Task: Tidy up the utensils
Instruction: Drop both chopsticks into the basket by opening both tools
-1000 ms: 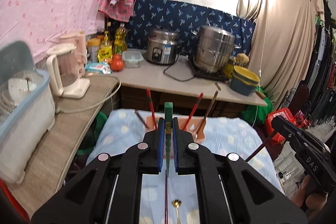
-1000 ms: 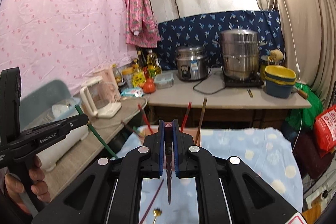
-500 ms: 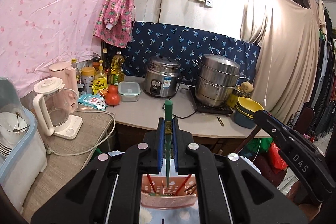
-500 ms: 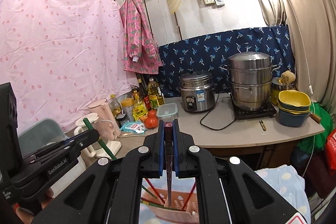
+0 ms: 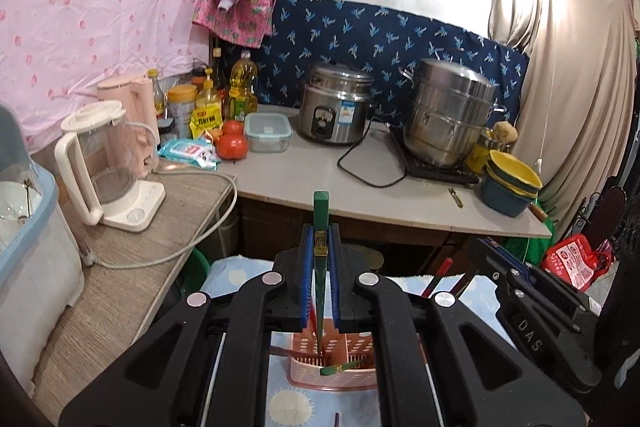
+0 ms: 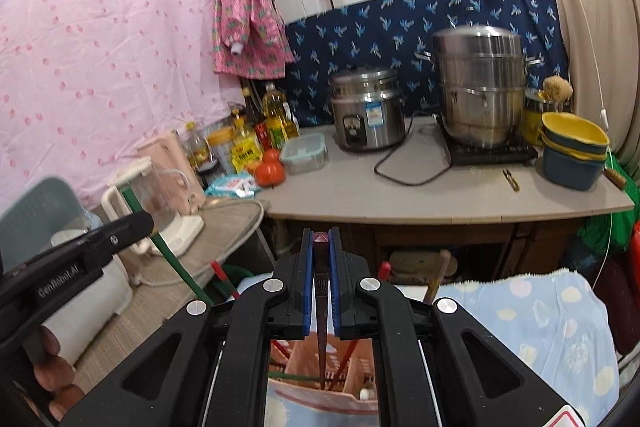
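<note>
A: Green chopstick (image 5: 321,227), centre frame: clamped upright in closed left tool (image 5: 321,291), tip over pink basket (image 5: 332,375) at bottom centre.

B: Dark red chopstick (image 6: 321,291): pinched likewise by closed right tool (image 6: 321,287), tip inside same basket.

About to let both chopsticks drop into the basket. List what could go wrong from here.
1. The pink basket already holds several sticks leaning crosswise; the green chopstick in the left gripper may catch on them and tip out.
2. The right gripper lowers its dark red chopstick into the same basket, so the two could collide.
</note>
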A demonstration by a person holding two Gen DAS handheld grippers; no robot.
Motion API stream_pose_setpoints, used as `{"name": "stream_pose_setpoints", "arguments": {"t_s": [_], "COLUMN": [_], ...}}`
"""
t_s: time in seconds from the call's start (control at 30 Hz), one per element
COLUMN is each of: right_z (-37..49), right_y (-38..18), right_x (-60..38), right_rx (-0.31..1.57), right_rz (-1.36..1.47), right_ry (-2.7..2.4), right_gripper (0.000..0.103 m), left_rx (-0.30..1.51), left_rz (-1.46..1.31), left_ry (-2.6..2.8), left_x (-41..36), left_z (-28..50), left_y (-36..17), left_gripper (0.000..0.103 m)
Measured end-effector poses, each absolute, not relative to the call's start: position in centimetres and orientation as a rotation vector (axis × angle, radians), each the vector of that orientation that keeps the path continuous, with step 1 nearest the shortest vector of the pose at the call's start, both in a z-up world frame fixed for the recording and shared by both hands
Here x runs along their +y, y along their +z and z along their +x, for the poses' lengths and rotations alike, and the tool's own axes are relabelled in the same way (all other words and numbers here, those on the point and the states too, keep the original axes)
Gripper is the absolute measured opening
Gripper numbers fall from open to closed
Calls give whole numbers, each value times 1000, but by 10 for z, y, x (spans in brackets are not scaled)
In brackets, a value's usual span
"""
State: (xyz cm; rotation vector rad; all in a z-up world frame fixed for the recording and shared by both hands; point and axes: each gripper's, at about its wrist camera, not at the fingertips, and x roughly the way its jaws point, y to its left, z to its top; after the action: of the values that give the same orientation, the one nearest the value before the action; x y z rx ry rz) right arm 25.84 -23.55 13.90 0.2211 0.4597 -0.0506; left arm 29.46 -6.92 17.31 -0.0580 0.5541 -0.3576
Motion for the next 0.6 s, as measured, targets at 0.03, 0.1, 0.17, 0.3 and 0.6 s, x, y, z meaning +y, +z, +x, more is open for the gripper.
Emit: {"name": "stream_pose_setpoints", "arguments": {"t_s": [0.03, 0.1, 0.17, 0.3, 0.6], "right_z": [259, 258, 257, 249, 209], "right_y": [132, 124, 117, 112, 118], "right_x": [-236, -237, -241, -246, -242], "right_rx": [474, 489, 509, 506, 471], "right_rz": [216, 213, 220, 226, 209], "right_ry": [-56, -66, -70, -101, -112], "right_gripper": [7, 7, 7, 34, 47], "left_rx": [563, 579, 586, 575, 543], "left_rz": [-57, -55, -53, -46, -61], "left_ry": [-356, -352, -353, -342, -298], "left_x": [-70, -71, -72, -74, -61], "left_z": [296, 297, 296, 290, 263], "left_y": [168, 159, 154, 148, 151], "left_gripper": [7, 7, 7, 14, 56]}}
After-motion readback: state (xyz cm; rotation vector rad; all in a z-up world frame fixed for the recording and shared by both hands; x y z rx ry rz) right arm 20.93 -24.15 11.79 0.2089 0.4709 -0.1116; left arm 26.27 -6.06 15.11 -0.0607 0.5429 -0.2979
